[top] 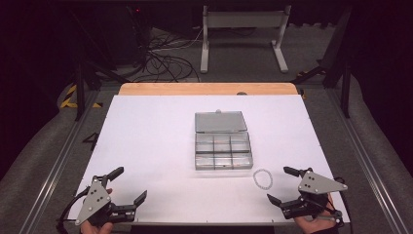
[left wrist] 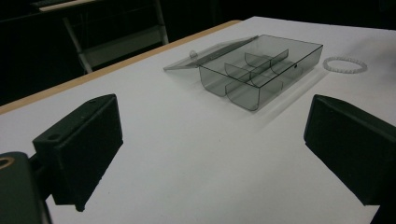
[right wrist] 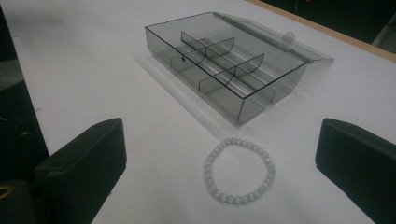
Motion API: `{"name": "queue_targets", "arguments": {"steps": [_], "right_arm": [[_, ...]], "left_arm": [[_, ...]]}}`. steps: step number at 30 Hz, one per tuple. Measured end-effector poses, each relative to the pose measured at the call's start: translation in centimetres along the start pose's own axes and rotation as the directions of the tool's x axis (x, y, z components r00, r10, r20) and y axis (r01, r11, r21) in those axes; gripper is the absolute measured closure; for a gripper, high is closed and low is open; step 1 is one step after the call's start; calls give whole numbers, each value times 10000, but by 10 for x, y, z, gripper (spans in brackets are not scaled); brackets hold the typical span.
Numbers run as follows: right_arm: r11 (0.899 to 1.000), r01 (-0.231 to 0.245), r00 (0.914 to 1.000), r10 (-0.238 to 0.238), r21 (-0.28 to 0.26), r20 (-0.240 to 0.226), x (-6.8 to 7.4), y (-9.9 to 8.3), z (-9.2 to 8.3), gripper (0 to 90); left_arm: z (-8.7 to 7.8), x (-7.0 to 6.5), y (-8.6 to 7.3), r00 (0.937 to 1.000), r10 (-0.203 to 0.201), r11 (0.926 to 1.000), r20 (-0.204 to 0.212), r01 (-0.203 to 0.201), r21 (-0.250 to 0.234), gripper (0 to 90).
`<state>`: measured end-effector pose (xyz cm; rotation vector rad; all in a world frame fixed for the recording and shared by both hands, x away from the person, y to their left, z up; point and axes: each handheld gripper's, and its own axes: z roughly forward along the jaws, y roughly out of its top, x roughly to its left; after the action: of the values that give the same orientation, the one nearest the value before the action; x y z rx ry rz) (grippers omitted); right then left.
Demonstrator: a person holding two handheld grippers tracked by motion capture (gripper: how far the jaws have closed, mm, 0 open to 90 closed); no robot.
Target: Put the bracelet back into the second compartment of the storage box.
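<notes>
My right claw [top: 284,185] and left claw [top: 127,184] are both wide and empty, and the little bead bracelet [right wrist: 239,170] lies flat on the white surface [top: 146,136] just beside the open clear box [top: 223,148], so I think it is light, floppy and slippery, best pinched across one side of the ring.

Table [top: 146,136]: smooth, matt white top, pale wood strip along the far edge. Divided box [right wrist: 219,56]: clear, smoke-tinted hard plastic, glossy, lid of the same. Bracelet [right wrist: 239,169]: small pale, slightly shiny beads. Left tool [top: 130,184] and right tool [top: 284,184]: matt black plastic jaws; grey, dull plates on top.
</notes>
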<state>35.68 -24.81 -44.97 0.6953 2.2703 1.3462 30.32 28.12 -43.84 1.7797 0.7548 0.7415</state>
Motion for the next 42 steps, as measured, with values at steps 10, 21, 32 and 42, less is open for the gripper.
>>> {"name": "queue_targets", "arguments": {"steps": [10, 21, 32, 42], "right_arm": [[10000, -35, 10000, 36, 43, -46, 0, 1, 1, 34], [9998, 27, 10000, -26, 206, -39, 2, 2, 2, 51], [9989, -61, 10000, 58, 457, 60, -4, 12, 4, 68], [9976, -278, 9995, 269, 632, 151, -18, 22, 11, 69]], "left_arm": [[0, 1, 0, 10000, 84, 9999, -40, -84, 71, 50], [-1, 1, 0, 9999, -114, 9999, 108, 115, -26, 50], [0, 1, 0, 9999, 131, 9999, -64, -130, 65, 50], [0, 1, 0, 9999, 134, 9999, -48, -133, 103, 51]]}}
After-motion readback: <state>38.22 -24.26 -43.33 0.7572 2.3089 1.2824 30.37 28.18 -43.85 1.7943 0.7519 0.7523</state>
